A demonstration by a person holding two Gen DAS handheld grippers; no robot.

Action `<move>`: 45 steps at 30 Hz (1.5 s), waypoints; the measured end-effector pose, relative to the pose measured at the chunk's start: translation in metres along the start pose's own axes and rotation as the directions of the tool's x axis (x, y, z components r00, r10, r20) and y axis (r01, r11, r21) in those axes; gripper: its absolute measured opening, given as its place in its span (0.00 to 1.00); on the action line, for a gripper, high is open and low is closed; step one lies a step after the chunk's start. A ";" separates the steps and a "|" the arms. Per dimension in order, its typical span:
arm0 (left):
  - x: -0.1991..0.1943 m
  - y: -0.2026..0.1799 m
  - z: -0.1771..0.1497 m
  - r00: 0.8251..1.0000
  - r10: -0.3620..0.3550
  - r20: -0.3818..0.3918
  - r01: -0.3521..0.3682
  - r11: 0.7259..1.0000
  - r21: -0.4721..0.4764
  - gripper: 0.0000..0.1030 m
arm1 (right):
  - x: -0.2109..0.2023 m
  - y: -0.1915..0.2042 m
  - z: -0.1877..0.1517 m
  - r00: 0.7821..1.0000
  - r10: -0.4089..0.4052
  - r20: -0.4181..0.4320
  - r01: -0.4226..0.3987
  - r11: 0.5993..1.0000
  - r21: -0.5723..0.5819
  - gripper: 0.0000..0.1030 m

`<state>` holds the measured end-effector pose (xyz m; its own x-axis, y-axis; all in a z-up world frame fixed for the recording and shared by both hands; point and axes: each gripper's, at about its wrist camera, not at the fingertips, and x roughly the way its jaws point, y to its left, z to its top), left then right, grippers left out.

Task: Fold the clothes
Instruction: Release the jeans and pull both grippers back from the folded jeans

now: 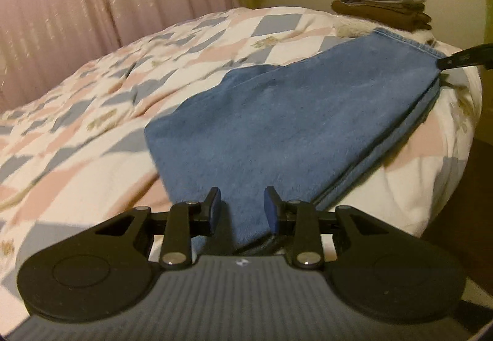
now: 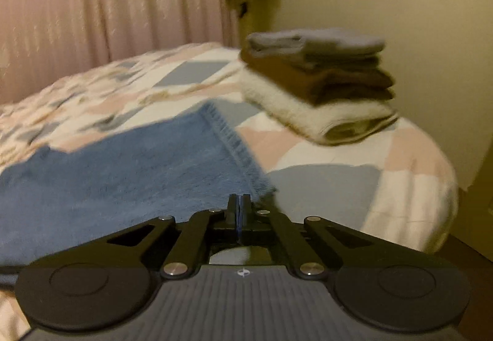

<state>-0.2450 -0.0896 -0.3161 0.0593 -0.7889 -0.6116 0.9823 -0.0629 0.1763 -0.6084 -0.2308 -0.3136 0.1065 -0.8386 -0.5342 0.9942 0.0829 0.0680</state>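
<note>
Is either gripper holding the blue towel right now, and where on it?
The right gripper is shut on the blue towel's hemmed corner. The left gripper is open, fingers straddling the opposite near edge, gripping nothing.

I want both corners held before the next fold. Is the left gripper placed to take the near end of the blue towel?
Probably yes: the left gripper is open with the blue towel edge lying between its fingers, nothing blocking. The right gripper looks shut on the other corner.

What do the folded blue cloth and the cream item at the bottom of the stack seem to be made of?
Folded blue cloth: probably terry or fleece, matte, with a fuzzy nap and stitched hem.
Cream item at the bottom of the stack: likely thick looped towelling, judging by its shaggy surface; blur leaves this uncertain.
</note>
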 end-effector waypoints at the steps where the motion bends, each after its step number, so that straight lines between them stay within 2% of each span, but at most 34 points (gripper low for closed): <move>1: -0.003 0.002 0.000 1.000 0.007 0.000 -0.007 1.000 -0.010 0.27 | -0.007 0.000 0.001 1.000 0.012 0.022 -0.012 1.000 0.011 0.06; 2: -0.004 0.002 0.000 1.000 0.014 -0.002 -0.014 1.000 -0.014 0.27 | -0.013 0.001 0.000 0.999 0.036 0.034 -0.037 0.999 0.025 0.13; 5: -0.003 -0.001 0.000 0.999 0.035 -0.031 -0.036 0.999 -0.029 0.28 | -0.016 0.010 -0.013 0.993 0.114 -0.005 -0.114 0.993 0.042 0.12; 8: -0.002 -0.004 0.003 0.995 0.065 -0.076 -0.070 0.995 -0.068 0.28 | -0.001 0.021 -0.032 0.988 0.085 -0.129 -0.077 0.995 0.063 0.13; 9: -0.002 -0.004 0.005 0.993 0.074 -0.089 -0.081 0.993 -0.084 0.28 | -0.005 0.023 -0.036 0.988 0.087 -0.130 -0.076 0.993 0.091 0.14; 13: -0.016 -0.003 0.012 0.985 0.109 -0.131 -0.127 0.983 -0.132 0.28 | -0.033 0.034 -0.038 0.988 0.123 -0.091 -0.110 0.985 0.135 0.27; 20: -0.052 0.002 0.011 0.975 0.129 -0.180 -0.168 0.961 -0.221 0.30 | -0.095 0.068 -0.037 0.987 0.160 -0.020 -0.160 0.987 0.023 0.42; 23: -0.071 0.002 0.011 0.976 0.132 -0.175 -0.173 0.953 -0.249 0.33 | -0.112 0.082 -0.037 0.985 0.170 -0.010 -0.170 0.985 -0.015 0.49; 25: -0.083 0.000 0.011 0.977 0.140 -0.162 -0.178 0.952 -0.250 0.36 | -0.123 0.087 -0.037 0.985 0.171 -0.001 -0.171 0.985 -0.032 0.58; 27: -0.095 -0.002 0.011 0.978 0.148 -0.148 -0.182 0.951 -0.250 0.39 | -0.134 0.091 -0.037 0.986 0.168 0.014 -0.167 0.985 -0.050 0.62; 30: -0.113 -0.005 0.008 0.980 0.151 -0.130 -0.180 0.950 -0.255 0.40 | -0.152 0.093 -0.039 0.986 0.164 0.033 -0.162 0.984 -0.068 0.69; 39: -0.153 -0.019 -0.003 0.981 0.166 -0.096 -0.185 0.949 -0.256 0.43 | -0.199 0.091 -0.046 0.976 0.201 0.089 -0.195 0.979 -0.065 0.77; 45: -0.165 -0.030 -0.003 0.984 0.164 -0.073 -0.178 0.952 -0.249 0.45 | -0.209 0.086 -0.047 0.973 0.204 0.110 -0.198 0.978 -0.062 0.81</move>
<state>-0.2838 0.0443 -0.2228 0.2327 -0.7416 -0.6291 0.9689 0.2324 0.0845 -0.5442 -0.0231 -0.2355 0.3051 -0.8579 -0.4135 0.9522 0.2810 0.1197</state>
